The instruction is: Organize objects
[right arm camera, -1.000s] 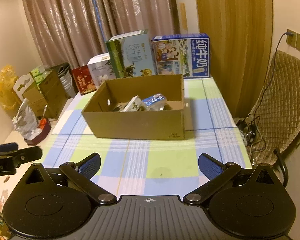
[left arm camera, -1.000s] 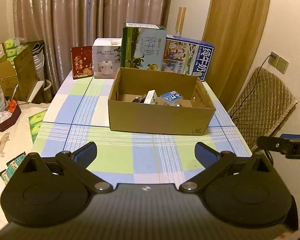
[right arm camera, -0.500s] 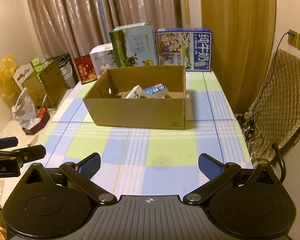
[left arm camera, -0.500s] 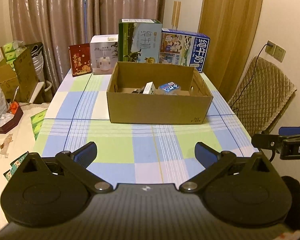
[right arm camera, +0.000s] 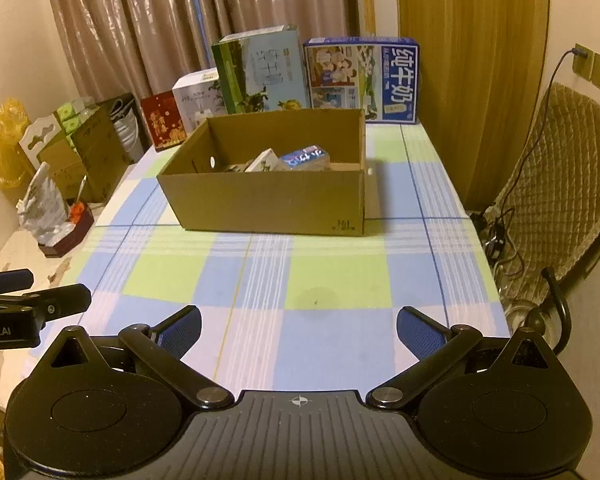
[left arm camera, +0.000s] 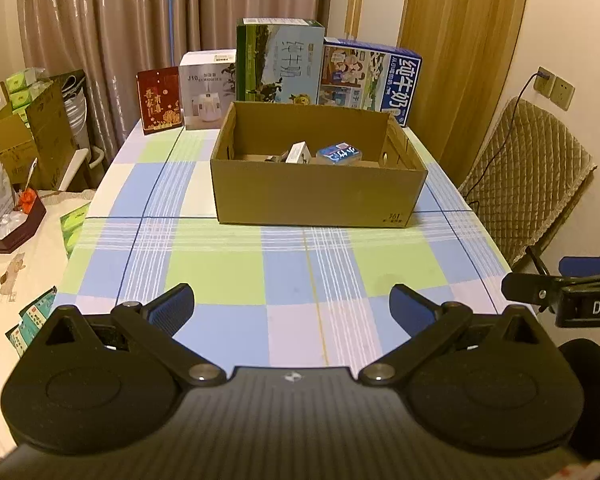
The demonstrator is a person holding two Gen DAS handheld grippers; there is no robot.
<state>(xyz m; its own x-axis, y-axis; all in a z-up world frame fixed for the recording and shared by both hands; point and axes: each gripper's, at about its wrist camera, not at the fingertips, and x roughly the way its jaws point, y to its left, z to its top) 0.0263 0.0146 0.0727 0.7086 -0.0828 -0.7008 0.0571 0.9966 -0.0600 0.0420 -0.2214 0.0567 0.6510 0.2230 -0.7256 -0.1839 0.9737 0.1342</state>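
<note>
Only the left wrist view shows the cardboard box's (left arm camera: 318, 196) right inner wall

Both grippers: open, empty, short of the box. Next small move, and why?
Probably hold both back. The left gripper and right gripper are open and empty over bare tablecloth; small items already lie in the box, and nothing loose shows on the cloth in front of it. The job looks done.

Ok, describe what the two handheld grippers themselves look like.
Both match: the left gripper and right gripper have matte black ribbed bodies, two round black discs, silver pivot pins on black linkage arms, and ridged blue fingertip pads. White lettering marks each gripper's side, partly cut off.
</note>
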